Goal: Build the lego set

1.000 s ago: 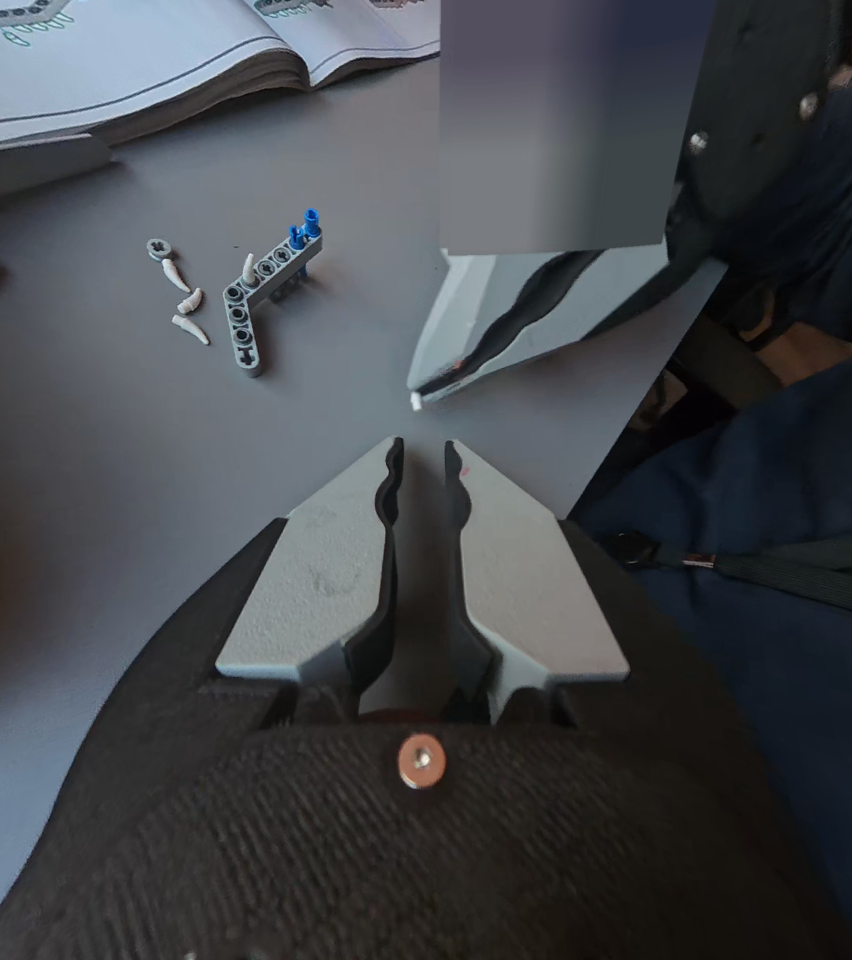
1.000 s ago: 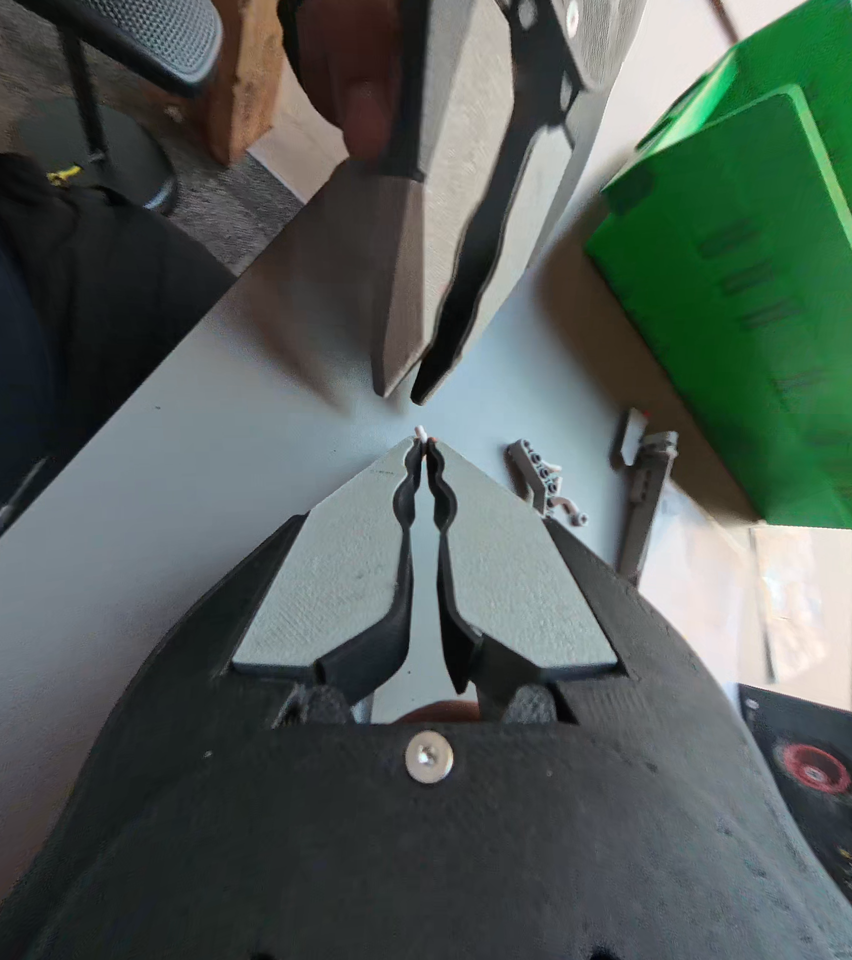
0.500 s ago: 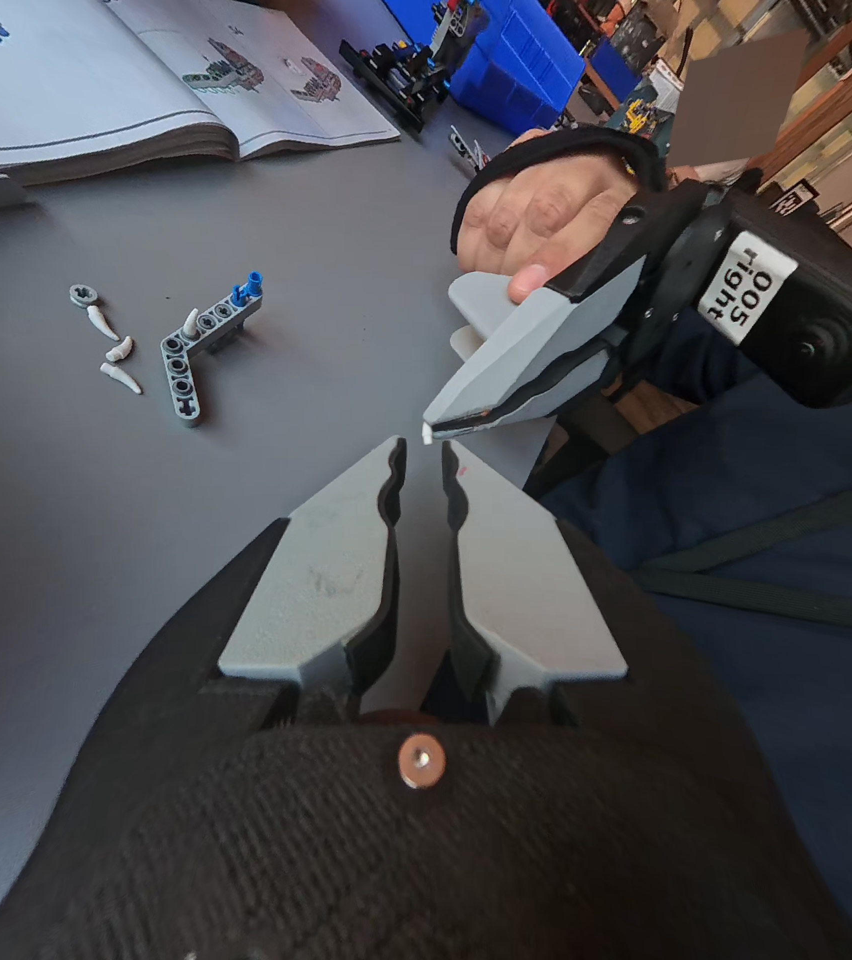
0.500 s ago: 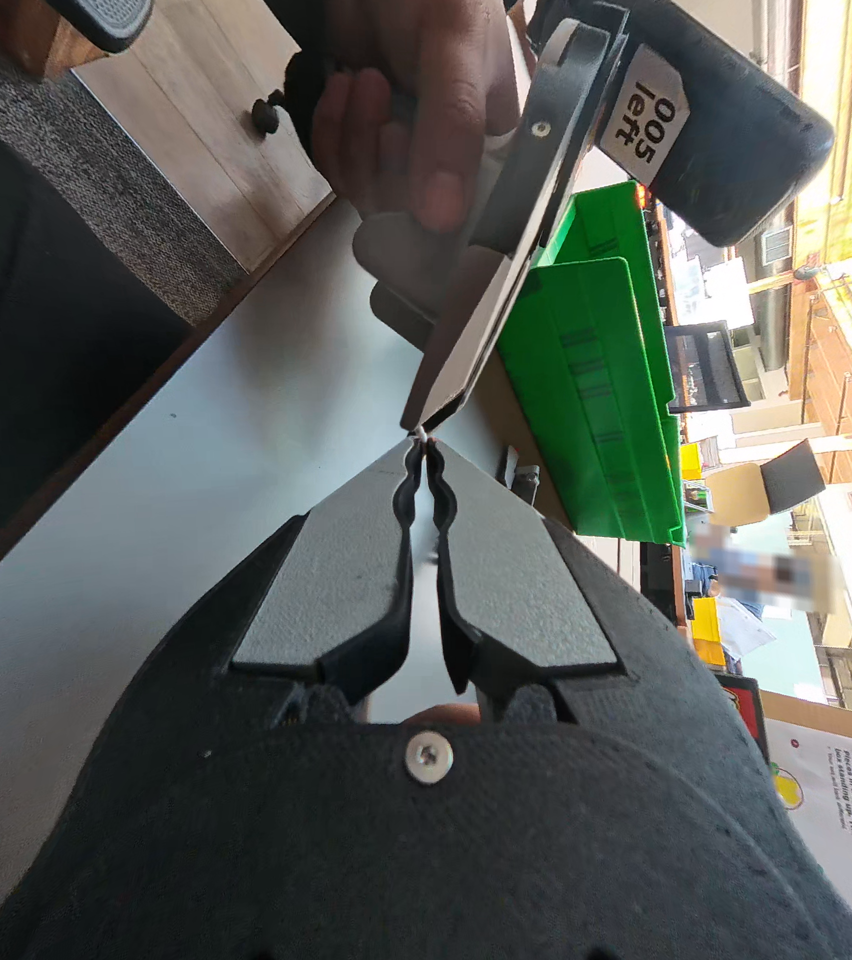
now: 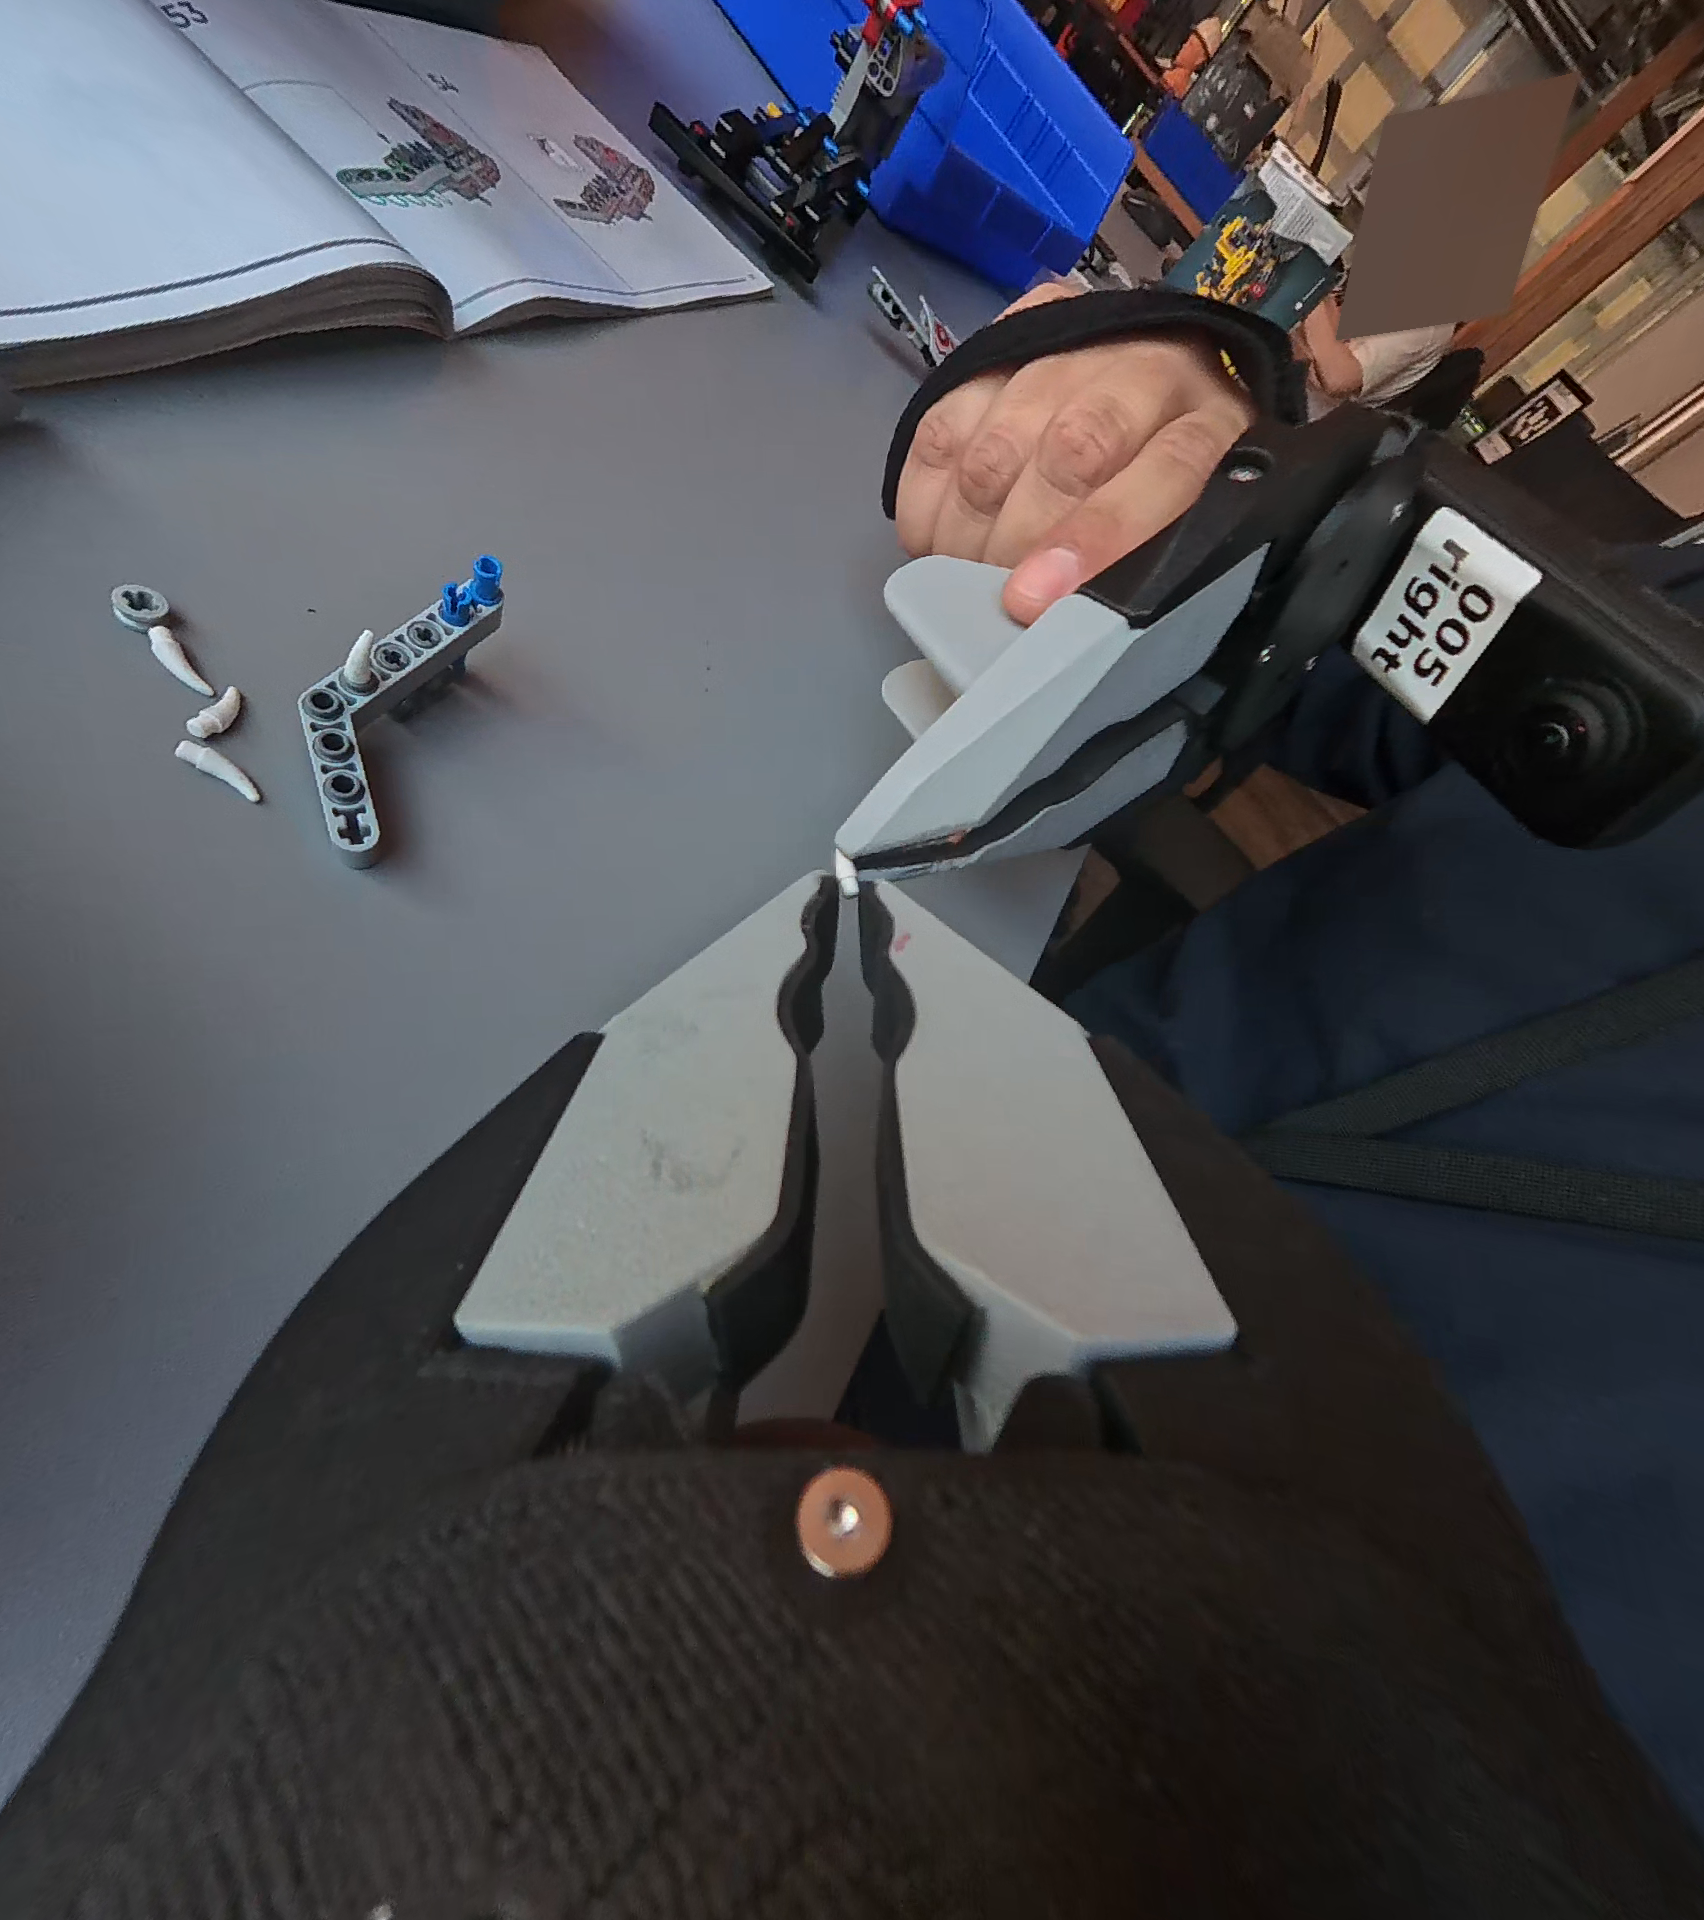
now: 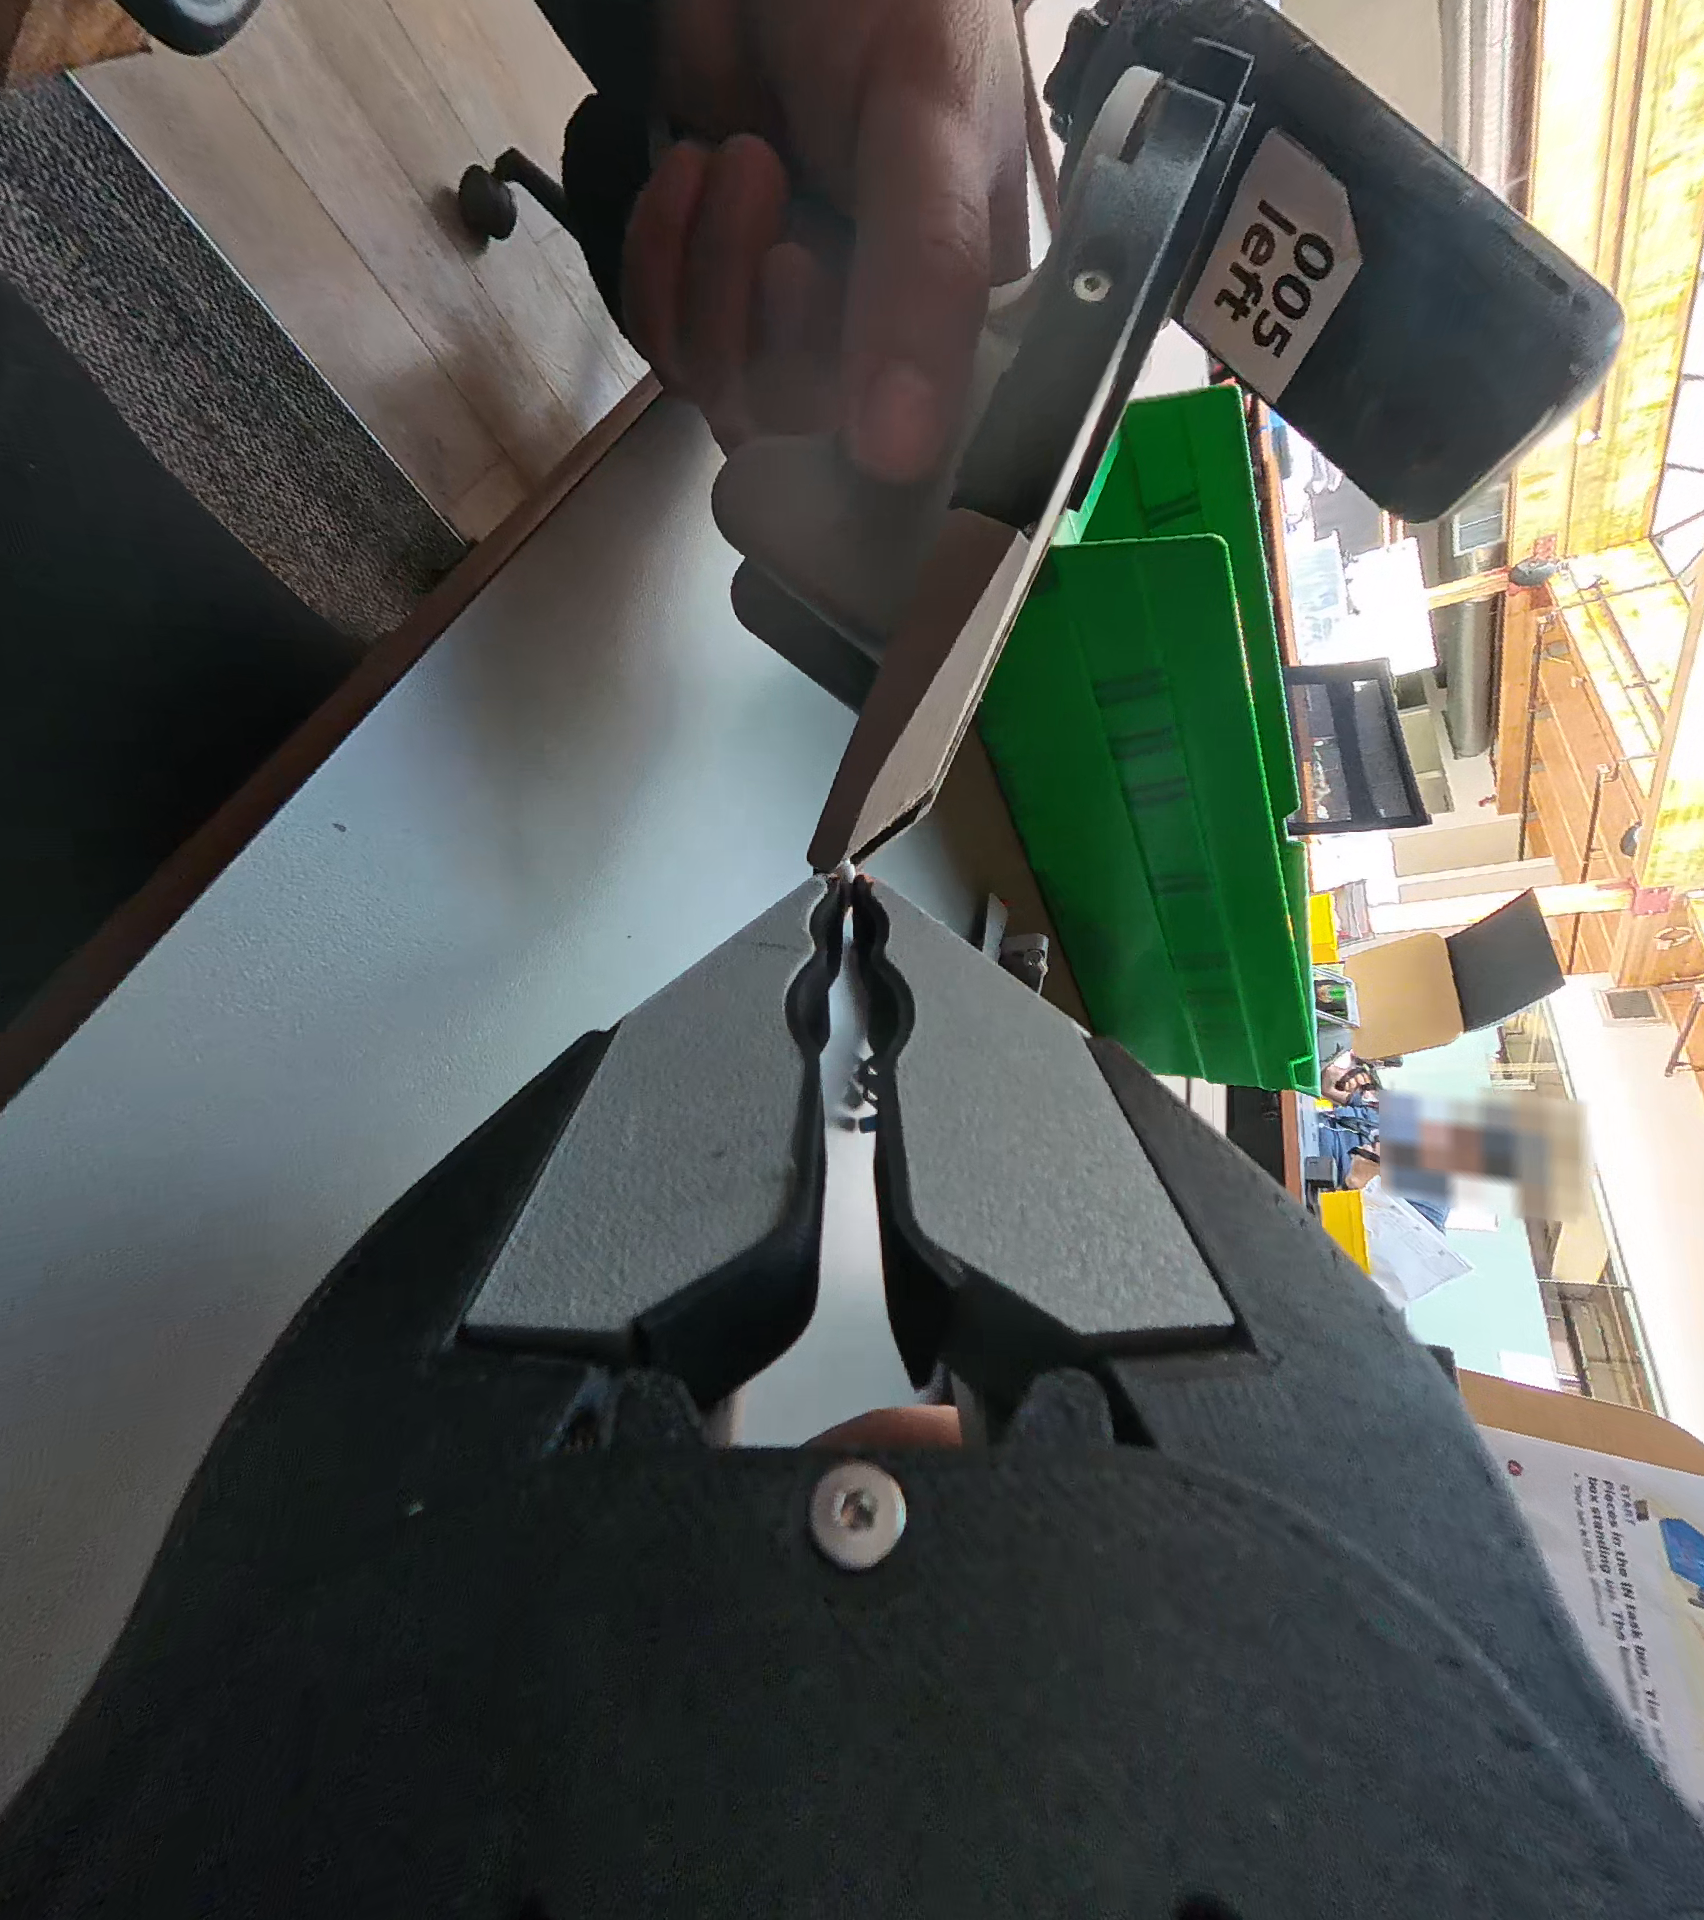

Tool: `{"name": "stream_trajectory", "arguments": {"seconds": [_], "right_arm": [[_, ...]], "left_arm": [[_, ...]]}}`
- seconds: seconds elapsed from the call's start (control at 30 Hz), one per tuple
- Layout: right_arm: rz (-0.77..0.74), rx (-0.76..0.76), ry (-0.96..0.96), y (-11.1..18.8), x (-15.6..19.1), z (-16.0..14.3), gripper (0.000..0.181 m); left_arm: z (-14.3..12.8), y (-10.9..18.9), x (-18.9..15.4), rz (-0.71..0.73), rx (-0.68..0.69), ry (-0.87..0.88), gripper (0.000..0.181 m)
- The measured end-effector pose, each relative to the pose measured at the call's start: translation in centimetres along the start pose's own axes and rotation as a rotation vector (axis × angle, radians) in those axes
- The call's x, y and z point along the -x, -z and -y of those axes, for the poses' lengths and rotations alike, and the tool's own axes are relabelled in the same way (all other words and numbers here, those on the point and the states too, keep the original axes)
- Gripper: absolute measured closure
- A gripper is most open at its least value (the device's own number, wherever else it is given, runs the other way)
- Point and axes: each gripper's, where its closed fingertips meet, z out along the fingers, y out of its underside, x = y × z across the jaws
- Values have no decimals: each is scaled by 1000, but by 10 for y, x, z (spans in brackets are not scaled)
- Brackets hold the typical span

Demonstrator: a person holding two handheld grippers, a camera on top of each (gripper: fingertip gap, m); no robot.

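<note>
Clearly a hand-off is in progress above the near edge of the worktop (image 5: 619,436): the right gripper (image 5: 853,854) is clenched on a tiny white tooth piece (image 5: 846,875), and the left gripper (image 5: 843,902) has its tips around the same piece, nearly closed. Whether the left one bears on it yet, I cannot tell. To do this well, the left should pinch the tooth squarely before the right lets go, since so small, smooth and tapered a piece could likely squirt out sideways. Both grippers should hold level meanwhile.

Farther off on the matte grey worktop lies the bent grey beam (image 5: 365,717), a hard plastic L with round holes, one white tooth already standing in it and a blue pin (image 5: 474,597) at its far end. Three loose curved teeth (image 5: 204,717) and a small grey bush (image 5: 139,606) lie just beside it. An open instruction booklet (image 5: 256,208) rests beyond. From the right wrist view, a green bin (image 6: 1170,727) stands behind the left gripper (image 6: 843,857).
</note>
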Motion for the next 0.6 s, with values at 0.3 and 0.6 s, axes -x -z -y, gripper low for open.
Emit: {"name": "stream_trajectory", "arguments": {"seconds": [0.3, 0.6], "right_arm": [[57, -105, -289, 10, -16, 3, 180], [400, -320, -1147, 14, -28, 9, 172]], "left_arm": [[8, 5, -1, 9, -65, -14, 181], [31, 15, -8, 37, -240, -80, 181]]}}
